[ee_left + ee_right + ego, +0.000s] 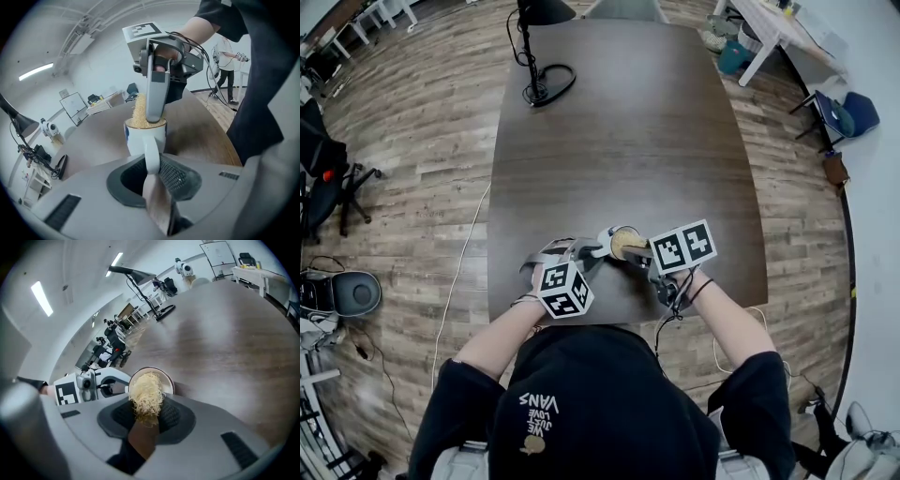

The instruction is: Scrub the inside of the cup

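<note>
A white cup [623,244] stands on the dark brown table [628,141] near its front edge. My left gripper [586,251] is shut on the cup's handle [152,157] and, in the left gripper view, the cup [145,136] sits just beyond its jaws. A yellowish fibrous scrubber [146,397] is pinched in my right gripper [146,413], which reaches down from above the cup's mouth. The scrubber [139,112] fills the top of the cup, so the inside is hidden. The cup's rim [166,380] shows behind the scrubber.
A black desk lamp [536,92] with a looped cable stands at the table's far left. The table's front edge runs just under my hands. Office chairs [323,178] and a blue chair [844,112] stand on the wooden floor around the table.
</note>
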### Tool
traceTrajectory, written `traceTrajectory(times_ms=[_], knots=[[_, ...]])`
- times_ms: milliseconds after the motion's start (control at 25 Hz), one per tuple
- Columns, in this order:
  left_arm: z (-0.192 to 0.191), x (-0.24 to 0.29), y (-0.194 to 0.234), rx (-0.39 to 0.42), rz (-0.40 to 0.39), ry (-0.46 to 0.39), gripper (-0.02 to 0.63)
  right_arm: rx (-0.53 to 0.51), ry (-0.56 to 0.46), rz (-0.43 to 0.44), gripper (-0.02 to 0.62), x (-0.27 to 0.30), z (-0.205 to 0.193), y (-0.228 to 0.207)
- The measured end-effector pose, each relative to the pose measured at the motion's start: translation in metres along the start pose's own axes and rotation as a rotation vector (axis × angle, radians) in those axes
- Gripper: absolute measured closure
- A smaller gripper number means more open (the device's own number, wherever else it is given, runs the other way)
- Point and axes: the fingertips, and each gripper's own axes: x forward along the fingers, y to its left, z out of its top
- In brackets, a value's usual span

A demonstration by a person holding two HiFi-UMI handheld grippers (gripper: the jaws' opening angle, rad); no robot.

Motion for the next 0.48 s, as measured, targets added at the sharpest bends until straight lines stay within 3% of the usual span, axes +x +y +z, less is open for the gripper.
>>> traceTrajectory(times_ms=[480], knots=[[-0.004,0.001,0.006,-0.121,-0.001,-0.023,0.529,0.114,-0.288,0.058,0.495,-0.028,0.009,0.001]])
